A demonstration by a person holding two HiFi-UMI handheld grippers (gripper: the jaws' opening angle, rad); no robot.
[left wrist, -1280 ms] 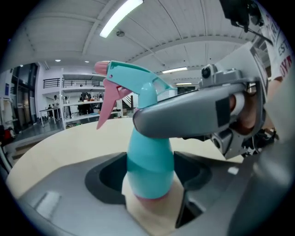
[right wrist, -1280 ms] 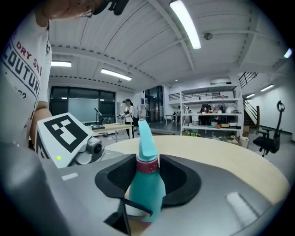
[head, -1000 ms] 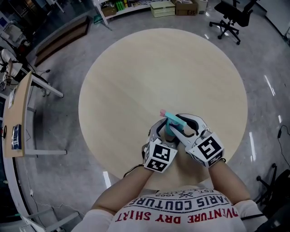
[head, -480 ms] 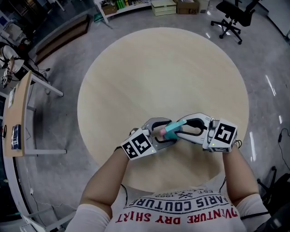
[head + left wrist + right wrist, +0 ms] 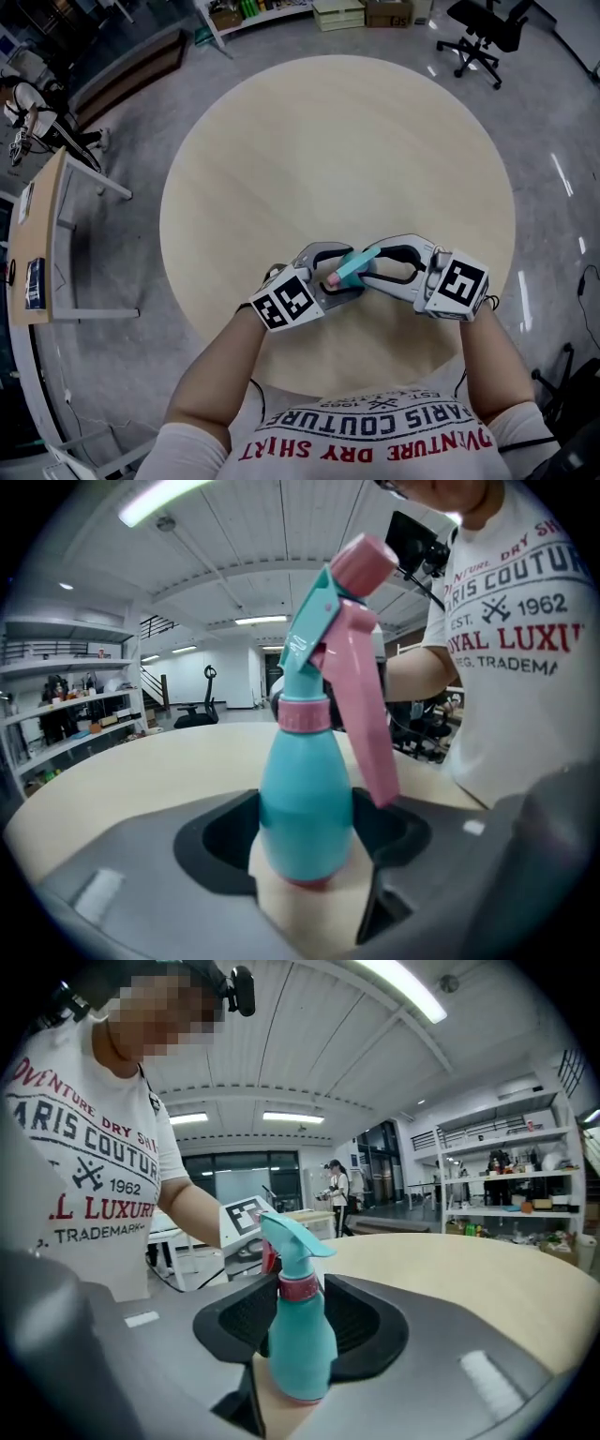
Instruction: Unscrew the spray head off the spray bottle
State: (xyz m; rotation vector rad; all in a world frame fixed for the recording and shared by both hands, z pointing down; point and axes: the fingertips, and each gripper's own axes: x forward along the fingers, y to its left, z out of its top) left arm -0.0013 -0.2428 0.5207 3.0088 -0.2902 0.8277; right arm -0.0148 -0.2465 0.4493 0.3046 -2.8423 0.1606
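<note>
- Pale round bench [image 5: 281, 141] fills the middle of a grey-floored room.
- Left claw [image 5: 336, 274] is clamped on the wide teal body of the spray bottle [image 5: 305, 808], its jaws spread far to take it.
- Right claw [image 5: 370, 267] comes in from the opposite side and pinches the spray head [image 5: 291, 1237] at its pink collar [image 5: 300, 1287].
- The bottle is upright between both claws, near the bench edge closest to the person; its pink trigger [image 5: 366, 724] hangs down beside the body.
- Farther off, a small side desk [image 5: 37, 244] stands at the left and an office chair [image 5: 483, 33] beyond the bench.
</note>
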